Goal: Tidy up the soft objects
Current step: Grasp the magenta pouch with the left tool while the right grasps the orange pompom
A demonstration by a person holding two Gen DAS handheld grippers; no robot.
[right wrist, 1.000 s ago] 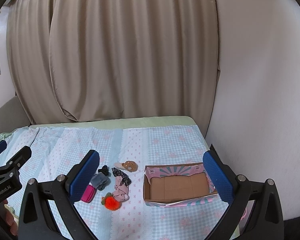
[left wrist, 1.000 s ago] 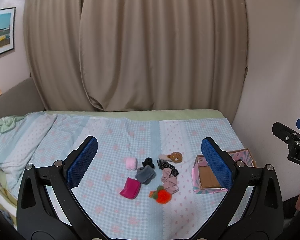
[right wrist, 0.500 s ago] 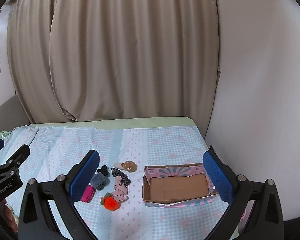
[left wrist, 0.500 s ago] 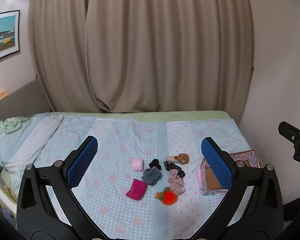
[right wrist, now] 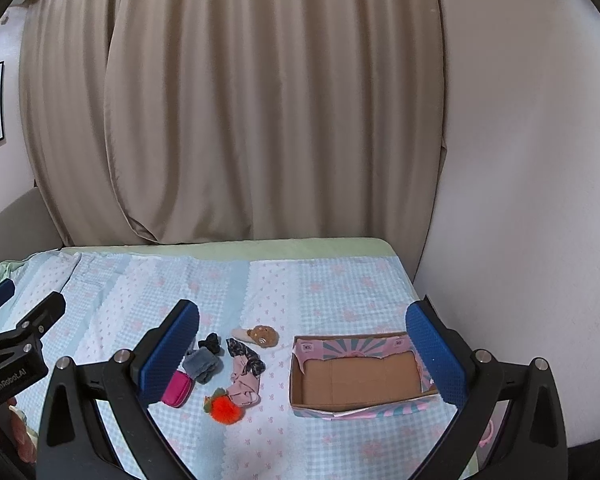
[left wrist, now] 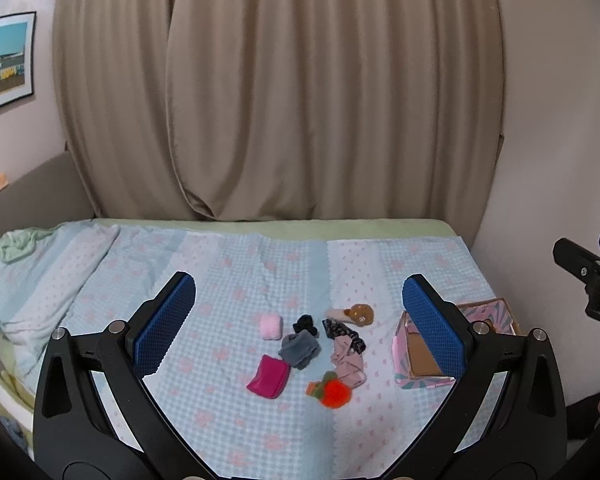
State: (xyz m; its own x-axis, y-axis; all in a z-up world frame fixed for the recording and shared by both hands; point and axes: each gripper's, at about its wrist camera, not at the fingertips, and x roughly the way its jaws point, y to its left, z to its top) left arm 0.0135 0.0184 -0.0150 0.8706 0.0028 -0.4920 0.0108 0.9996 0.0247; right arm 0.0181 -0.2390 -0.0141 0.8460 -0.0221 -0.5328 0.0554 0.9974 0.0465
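Note:
Several small soft items lie in a cluster on the bed: a light pink roll [left wrist: 271, 326], a magenta pouch [left wrist: 269, 376], a grey piece [left wrist: 299, 350], a black scrunchie [left wrist: 305, 324], a brown plush [left wrist: 360, 314], a pink cloth [left wrist: 348, 365] and an orange pom-pom [left wrist: 332, 393]. An open pink cardboard box [right wrist: 358, 374] stands to their right and holds nothing visible. My left gripper [left wrist: 300, 330] is open and empty, well short of the cluster. My right gripper [right wrist: 302, 360] is open and empty, short of the box.
The bed has a blue checked cover [left wrist: 236, 280]. A bunched quilt [left wrist: 28, 276] lies at its left end. Beige curtains [left wrist: 280, 100] hang behind the bed, and a white wall [right wrist: 540, 200] borders its right side. A framed picture [left wrist: 4, 64] hangs at left.
The left wrist view has shifted, so the cluster and box sit further right and lower in it. The right wrist view is nearly unchanged. Both grippers stay open.

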